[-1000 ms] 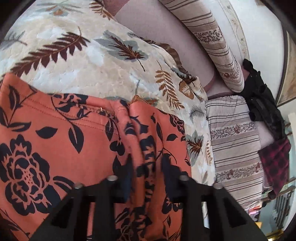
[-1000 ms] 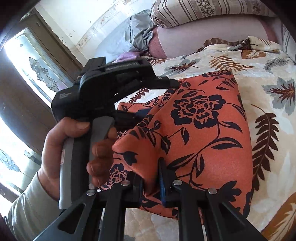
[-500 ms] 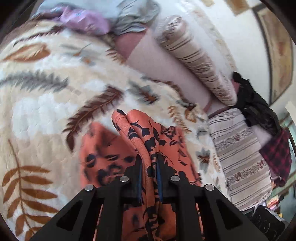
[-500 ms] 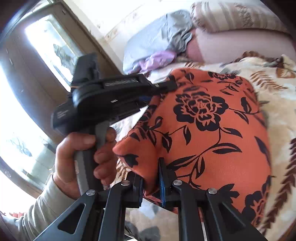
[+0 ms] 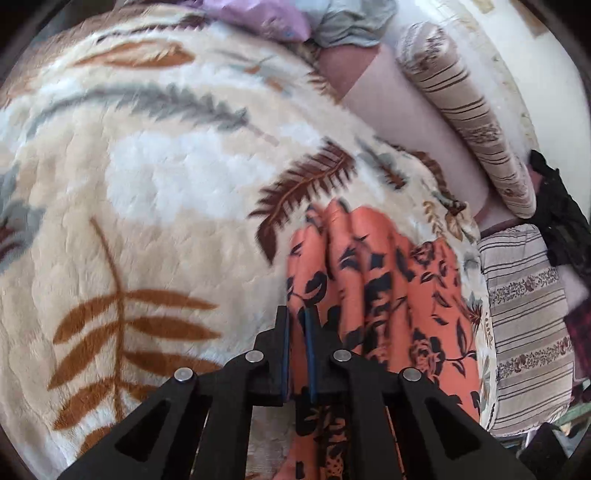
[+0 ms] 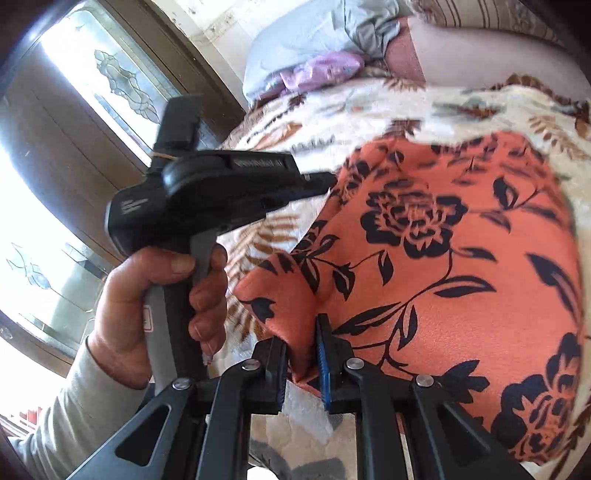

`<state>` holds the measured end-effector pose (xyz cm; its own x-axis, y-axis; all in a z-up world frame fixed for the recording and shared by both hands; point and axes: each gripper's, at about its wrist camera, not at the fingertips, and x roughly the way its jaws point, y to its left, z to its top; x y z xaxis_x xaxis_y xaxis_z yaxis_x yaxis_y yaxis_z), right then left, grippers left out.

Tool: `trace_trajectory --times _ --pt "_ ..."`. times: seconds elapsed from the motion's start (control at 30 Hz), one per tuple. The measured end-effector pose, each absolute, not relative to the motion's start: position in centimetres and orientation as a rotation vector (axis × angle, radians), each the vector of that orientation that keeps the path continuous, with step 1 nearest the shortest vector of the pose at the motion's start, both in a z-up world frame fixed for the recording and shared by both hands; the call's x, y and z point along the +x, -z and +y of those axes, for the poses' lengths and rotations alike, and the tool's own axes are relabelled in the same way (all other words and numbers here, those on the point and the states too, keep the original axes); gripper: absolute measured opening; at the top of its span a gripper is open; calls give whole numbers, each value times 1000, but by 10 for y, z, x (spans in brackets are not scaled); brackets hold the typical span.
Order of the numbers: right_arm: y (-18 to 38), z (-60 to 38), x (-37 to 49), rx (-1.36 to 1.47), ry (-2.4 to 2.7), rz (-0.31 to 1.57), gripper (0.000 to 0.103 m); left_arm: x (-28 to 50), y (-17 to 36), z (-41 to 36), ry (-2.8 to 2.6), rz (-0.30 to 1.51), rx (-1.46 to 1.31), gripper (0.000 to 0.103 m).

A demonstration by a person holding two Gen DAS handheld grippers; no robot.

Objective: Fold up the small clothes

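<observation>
My left hand-held gripper (image 5: 296, 345) is clenched on a bunched fold of the orange fabric garment printed with black flowers and leaves (image 5: 373, 291), the cloth pinched tight between its blue-lined pads and ridged into several narrow pleats beyond the tips. My right hand-held gripper (image 6: 302, 363) is likewise clamped on a corner of that same garment, with a rounded hem pushed up between its fingers (image 6: 325, 354). From the right wrist view I see the garment spread wide to the right, lying on the cream plush blanket patterned with brown and grey fern leaves (image 5: 147, 192) that covers the bed. In that view the left gripper shows side-on, held by a hand (image 6: 147, 299) in a pale grey sleeve (image 6: 74, 413), its tip meeting the far edge of the cloth, though motion blur there keeps me from seeing the exact contact. Past the blanket lie a beige striped bolster pillow (image 5: 469, 114), a crumpled grey cloth (image 5: 351, 18) beside a lilac one (image 5: 258, 18), and a dark-framed window with patterned glass (image 6: 114, 77) at the left.
</observation>
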<state>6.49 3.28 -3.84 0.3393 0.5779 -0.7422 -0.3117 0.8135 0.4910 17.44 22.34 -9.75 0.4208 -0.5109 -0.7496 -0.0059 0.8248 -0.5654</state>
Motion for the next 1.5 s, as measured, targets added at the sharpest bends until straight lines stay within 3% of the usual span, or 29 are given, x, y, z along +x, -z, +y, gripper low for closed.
trace_trajectory --times 0.07,0.1,0.13,0.2,0.23,0.33,0.6,0.77,0.93,1.13,1.33,1.5 --pt "45 27 66 351 -594 1070 15 168 90 230 401 1069 -629 8" --pt "43 25 65 365 -595 1068 15 164 82 231 444 1031 -660 14" --pt "41 23 66 374 -594 1066 15 163 77 232 471 1012 -681 33" --pt "41 22 66 372 -599 1072 15 160 69 231 509 977 -737 59" --pt "40 21 66 369 -599 1071 15 160 66 229 535 958 -760 60" --pt "40 19 66 372 -598 1072 15 162 53 219 564 914 -744 60" --pt "47 13 62 381 -613 1067 15 187 72 200 470 1020 -652 58" --pt "47 10 62 396 -620 1067 15 186 79 184 473 1074 -538 40" --pt "49 9 62 400 -615 1064 15 185 80 188 483 1061 -538 14" --pt "24 12 51 364 -623 1011 14 159 23 181 532 834 -387 13" --pt "45 36 58 308 -630 1080 15 191 86 195 415 1058 -408 15" --pt "51 28 56 358 -649 1079 16 185 85 199 418 1033 -416 17"
